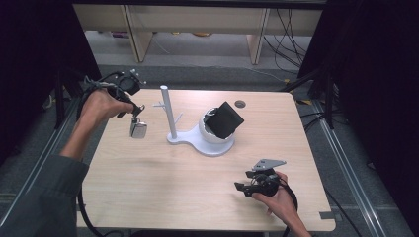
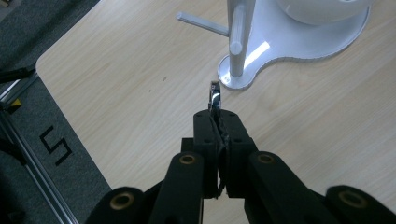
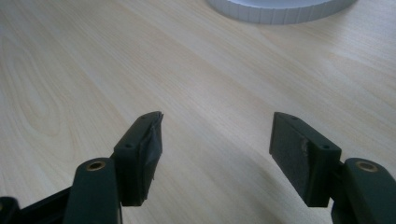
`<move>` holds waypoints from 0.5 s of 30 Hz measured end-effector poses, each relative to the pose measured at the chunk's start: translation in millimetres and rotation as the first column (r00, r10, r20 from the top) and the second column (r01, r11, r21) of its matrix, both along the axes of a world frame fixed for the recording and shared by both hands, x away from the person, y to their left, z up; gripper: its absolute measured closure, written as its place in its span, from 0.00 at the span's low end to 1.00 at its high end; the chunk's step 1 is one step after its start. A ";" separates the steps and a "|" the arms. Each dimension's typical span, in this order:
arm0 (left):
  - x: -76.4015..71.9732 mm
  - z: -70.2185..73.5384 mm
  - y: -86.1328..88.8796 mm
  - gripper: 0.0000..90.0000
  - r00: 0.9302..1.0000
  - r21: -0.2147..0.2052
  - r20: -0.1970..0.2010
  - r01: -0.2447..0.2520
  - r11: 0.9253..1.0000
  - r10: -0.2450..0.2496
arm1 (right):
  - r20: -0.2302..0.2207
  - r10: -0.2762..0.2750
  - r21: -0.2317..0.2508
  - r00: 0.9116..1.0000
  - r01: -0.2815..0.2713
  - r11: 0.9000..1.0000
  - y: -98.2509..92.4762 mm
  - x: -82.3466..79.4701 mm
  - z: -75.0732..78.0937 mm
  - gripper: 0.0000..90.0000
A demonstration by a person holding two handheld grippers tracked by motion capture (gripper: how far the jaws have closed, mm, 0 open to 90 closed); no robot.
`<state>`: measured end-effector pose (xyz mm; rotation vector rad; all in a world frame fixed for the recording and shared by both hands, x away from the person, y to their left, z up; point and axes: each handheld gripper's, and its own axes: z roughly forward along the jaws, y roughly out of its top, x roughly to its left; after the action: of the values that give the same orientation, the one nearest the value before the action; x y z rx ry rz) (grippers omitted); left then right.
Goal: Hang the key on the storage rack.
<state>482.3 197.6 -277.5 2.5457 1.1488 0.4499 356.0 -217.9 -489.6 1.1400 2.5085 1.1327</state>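
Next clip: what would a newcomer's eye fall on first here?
Probably the white stand at mid-table, a thin post with pegs, and the black pouch propped in its bowl. Next, the shiny metal piece dangling from the shut left tongs above the table's left side. The right tongs rest open, front right.

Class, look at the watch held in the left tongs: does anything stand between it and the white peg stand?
Nothing visible does. The watch hangs from the left tongs, and bare table separates it from the stand.
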 end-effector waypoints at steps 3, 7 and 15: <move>4.2 1.5 -3.0 0.96 1.000 0.014 -0.001 0.000 1.000 0.000 | -0.003 -0.001 0.000 1.000 0.001 1.000 0.2 0.0 0.7 0.39; 7.4 2.4 -11.2 0.96 1.000 0.018 0.008 -0.007 1.000 0.007 | 0.000 0.002 0.003 1.000 -0.002 1.000 0.0 -0.2 0.1 0.39; 10.9 3.0 -25.5 0.96 1.000 0.046 -0.002 -0.016 0.999 0.016 | -0.005 0.004 0.007 1.000 -0.004 1.000 0.4 0.3 -0.3 0.39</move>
<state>493.2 172.1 -274.5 2.5789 1.1740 0.4826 356.3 -217.5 -489.9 1.1415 2.5132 1.1418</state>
